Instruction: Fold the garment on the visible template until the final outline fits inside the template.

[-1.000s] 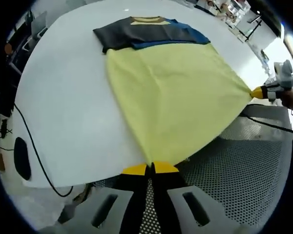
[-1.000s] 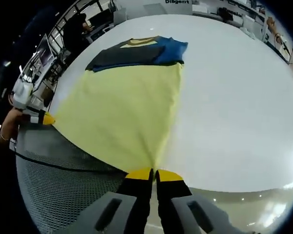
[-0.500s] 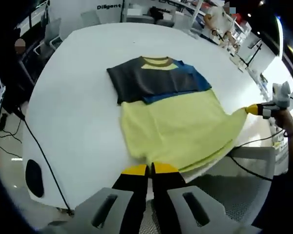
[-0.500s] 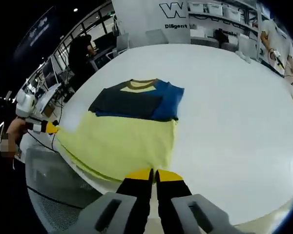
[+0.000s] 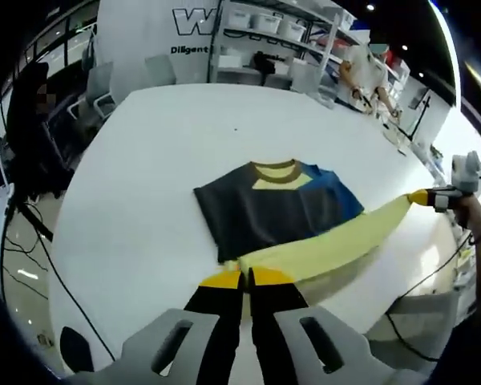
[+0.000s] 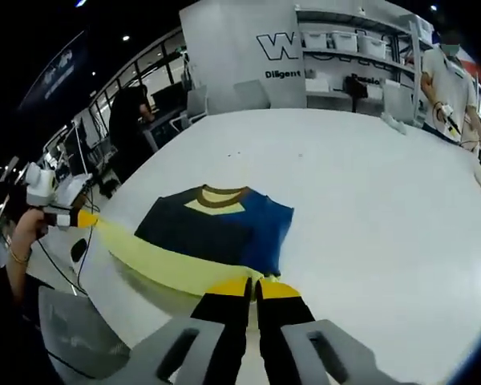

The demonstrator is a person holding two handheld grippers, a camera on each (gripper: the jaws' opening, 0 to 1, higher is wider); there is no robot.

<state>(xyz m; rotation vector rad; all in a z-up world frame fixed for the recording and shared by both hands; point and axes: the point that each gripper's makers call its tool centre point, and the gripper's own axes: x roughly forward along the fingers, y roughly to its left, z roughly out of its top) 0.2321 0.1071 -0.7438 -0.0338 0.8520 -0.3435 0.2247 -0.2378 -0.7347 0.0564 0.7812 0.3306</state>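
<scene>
On the white tabletop (image 5: 144, 160) lies the garment (image 5: 280, 210), its dark and blue upper part flat near the middle, its yellow hem lifted toward the near edge. The left gripper (image 5: 242, 277) has its jaws clenched on one hem corner. The left gripper view shows a person by shelves past the far edge; the right gripper view shows chairs there. The right gripper (image 6: 249, 285) grasps the other hem corner.
</scene>
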